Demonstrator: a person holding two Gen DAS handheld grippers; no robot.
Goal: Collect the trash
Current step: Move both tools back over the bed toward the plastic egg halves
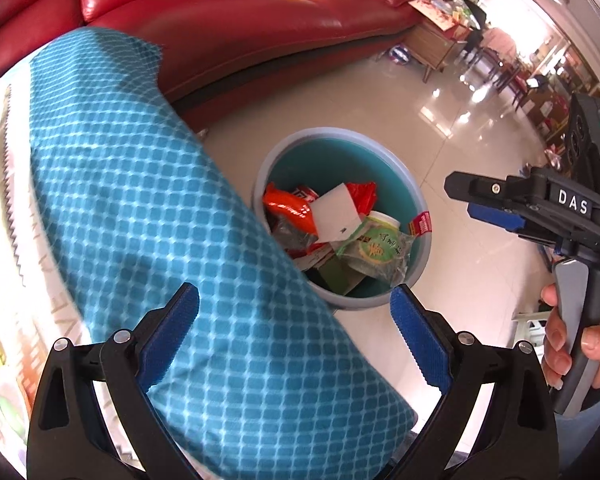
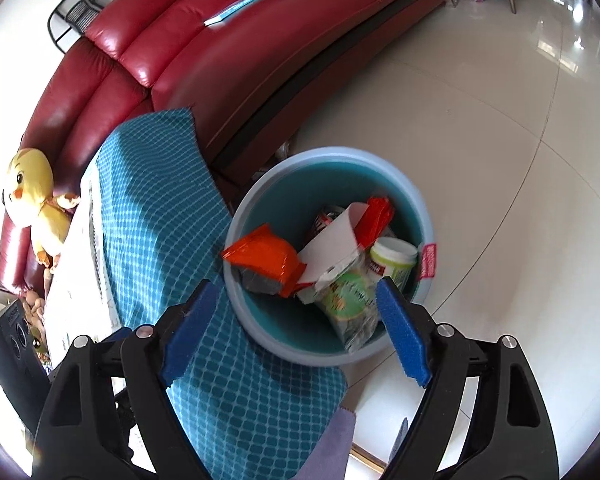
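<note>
Brimming teal bin (image 2: pixel 420 216), crumpled wrappers (image 2: pixel 266 258)

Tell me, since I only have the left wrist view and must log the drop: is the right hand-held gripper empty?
Observer: Yes. The right wrist view shows the right hand-held gripper open, nothing between its pads, pointing down at the bin.
Operator: Anything at the sofa's other end?
Observer: A yellow plush chick sits there, next to the blue checked cloth.
</note>
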